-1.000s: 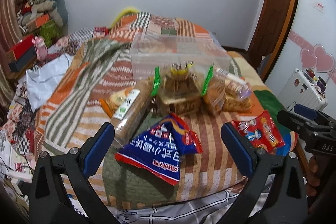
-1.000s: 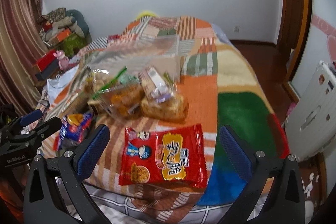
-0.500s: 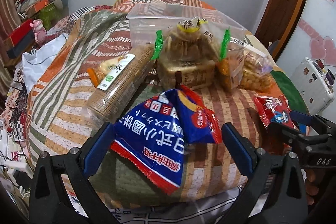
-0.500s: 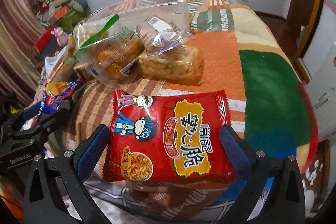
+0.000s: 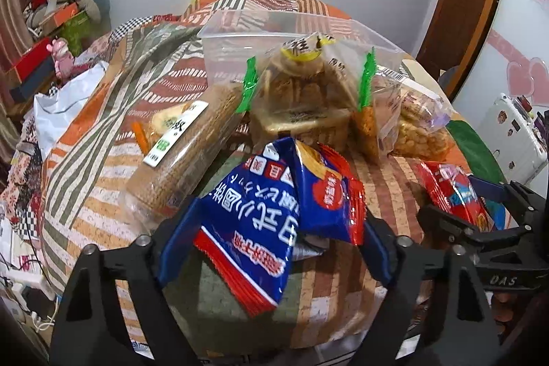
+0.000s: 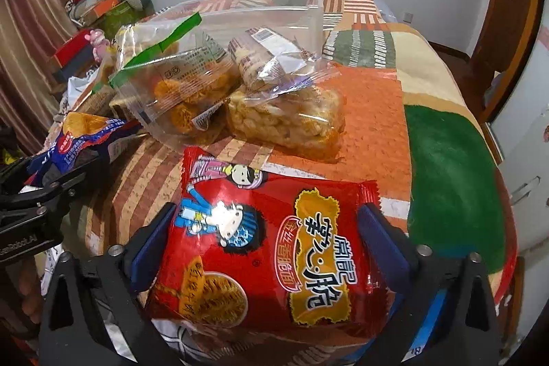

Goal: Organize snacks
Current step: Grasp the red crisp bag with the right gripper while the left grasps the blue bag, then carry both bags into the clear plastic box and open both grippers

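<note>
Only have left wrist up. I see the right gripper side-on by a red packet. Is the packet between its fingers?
Observer: Yes. The red packet sits between the fingers of the right gripper, its side edges at both blue pads. Whether it's squeezed, I cannot tell.
Operator: What's straight ahead of it?
Observer: A clear bag of golden puffed snacks, apart from the packet, with striped bedspread showing between.
Operator: And on its right?
Observer: A green patch of that bedspread.
</note>
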The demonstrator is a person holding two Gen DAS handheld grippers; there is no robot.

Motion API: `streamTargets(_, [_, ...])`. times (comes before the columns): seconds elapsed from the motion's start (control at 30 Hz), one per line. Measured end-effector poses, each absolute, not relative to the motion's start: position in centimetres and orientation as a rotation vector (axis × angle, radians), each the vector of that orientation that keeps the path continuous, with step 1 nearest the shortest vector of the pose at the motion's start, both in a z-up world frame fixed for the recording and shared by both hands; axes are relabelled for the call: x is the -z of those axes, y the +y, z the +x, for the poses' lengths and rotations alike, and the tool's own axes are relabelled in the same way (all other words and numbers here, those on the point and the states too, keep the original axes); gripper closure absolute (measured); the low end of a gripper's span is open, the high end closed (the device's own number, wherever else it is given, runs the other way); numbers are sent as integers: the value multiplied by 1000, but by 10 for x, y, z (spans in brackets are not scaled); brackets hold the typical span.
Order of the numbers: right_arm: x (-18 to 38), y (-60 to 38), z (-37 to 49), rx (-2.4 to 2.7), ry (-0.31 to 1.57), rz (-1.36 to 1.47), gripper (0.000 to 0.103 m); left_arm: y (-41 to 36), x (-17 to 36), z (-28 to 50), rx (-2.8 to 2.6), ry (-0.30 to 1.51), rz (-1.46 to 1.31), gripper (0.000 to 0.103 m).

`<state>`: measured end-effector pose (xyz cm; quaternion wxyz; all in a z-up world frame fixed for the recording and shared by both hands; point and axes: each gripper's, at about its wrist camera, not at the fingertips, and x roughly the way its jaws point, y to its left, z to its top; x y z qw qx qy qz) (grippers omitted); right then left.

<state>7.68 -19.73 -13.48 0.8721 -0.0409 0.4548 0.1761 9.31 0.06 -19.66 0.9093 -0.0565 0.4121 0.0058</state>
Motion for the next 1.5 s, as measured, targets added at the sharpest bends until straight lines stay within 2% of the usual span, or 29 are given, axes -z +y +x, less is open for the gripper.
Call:
streamTargets(0.13, [130, -197, 76, -389, 934, -73, 26, -3, 194, 91, -1, 835, -107, 26])
streamTargets(0.2, [128, -196, 77, -393, 925, -66, 31, -4, 191, 88, 3, 825, -100, 29])
streamTargets(0.4, [122, -198, 76, -411, 906, -28, 38, -7, 181, 81, 23, 799, -98, 36])
streamTargets(0.53, [115, -201, 74, -420, 892, -11, 39, -6, 174, 77, 32, 782, -106, 44])
streamTargets(0.73, [102, -207, 70, -425, 847, -1, 39, -3, 163, 73, 39, 754, -125, 48])
streamTargets(1.2, [58, -210, 75, -443, 702, 20, 39, 11, 116, 59, 31, 631, -126, 50])
streamTargets(1.5, [35, -200, 96, -443, 599, 20, 39, 26, 90, 79, 12, 558, -123, 50])
